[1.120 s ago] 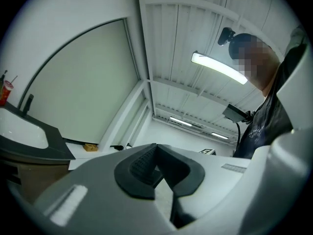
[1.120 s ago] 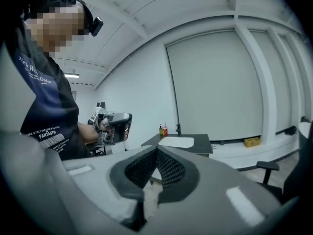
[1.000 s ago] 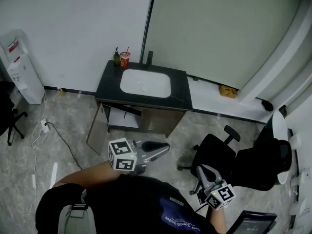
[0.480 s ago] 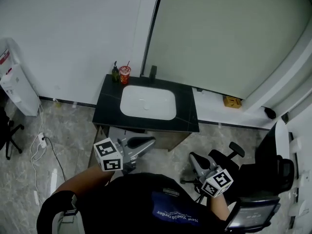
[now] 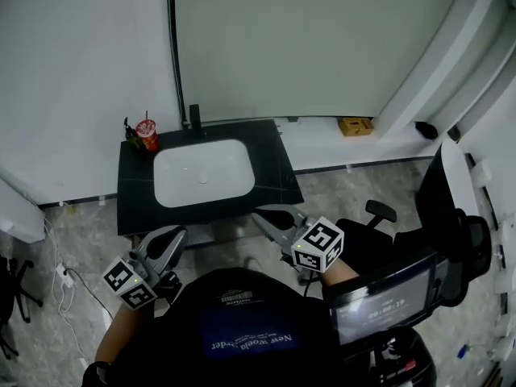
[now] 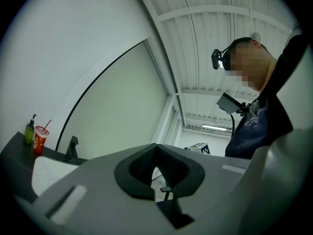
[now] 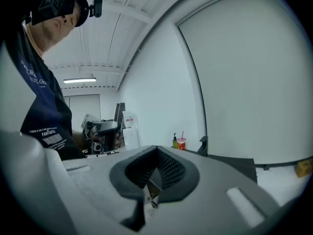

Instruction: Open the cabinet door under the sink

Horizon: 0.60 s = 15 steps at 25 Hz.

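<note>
The countertop hides the cabinet door (head view).

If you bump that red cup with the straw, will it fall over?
Probably. The red cup is tall and narrow with a straw on top, so a nudge could tip it. It looks like a light takeaway cup, likely to slide on the smooth dark counter. How full it is can't be seen.
</note>
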Motion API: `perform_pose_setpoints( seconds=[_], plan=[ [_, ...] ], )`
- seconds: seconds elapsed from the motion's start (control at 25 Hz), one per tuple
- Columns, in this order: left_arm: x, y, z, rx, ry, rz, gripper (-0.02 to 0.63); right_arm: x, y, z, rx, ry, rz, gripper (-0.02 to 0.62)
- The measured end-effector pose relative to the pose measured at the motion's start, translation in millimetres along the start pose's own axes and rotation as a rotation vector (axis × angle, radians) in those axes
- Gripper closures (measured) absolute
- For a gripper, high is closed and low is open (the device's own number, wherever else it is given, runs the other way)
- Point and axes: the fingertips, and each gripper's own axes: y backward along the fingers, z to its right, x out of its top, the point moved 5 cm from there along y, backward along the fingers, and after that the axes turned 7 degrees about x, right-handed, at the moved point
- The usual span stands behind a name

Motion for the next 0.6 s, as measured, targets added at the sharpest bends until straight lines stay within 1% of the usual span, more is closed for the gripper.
perform_pose_setpoints(
  seconds=[0.2, 0.36, 0.48, 0.6],
  plan=[
    [6.7, -38.2, -30.2, 0.142, -0.010, 0.029, 0.606, 16.9, -29.0, 74.9, 0.118, -0.016, 0.013, 0.595],
    [1.4, -60.7, -32.7, 0.227, -0.012, 0.071, 0.606, 25.8, -30.3, 109.7, 0.201, -0.006, 0.050, 0.595],
    [3.2, -84.5, -38.5, 0.259, -0.027, 0.081, 0.606, 32.4, -39.2, 140.8, 0.235, 0.000, 0.059, 0.597],
    [8.8, -94.3, -46.1, 0.252, -0.054, 0.076, 0.606, 33.1, -50.4, 155.8, 0.245, -0.015, 0.058, 0.597]
  ],
)
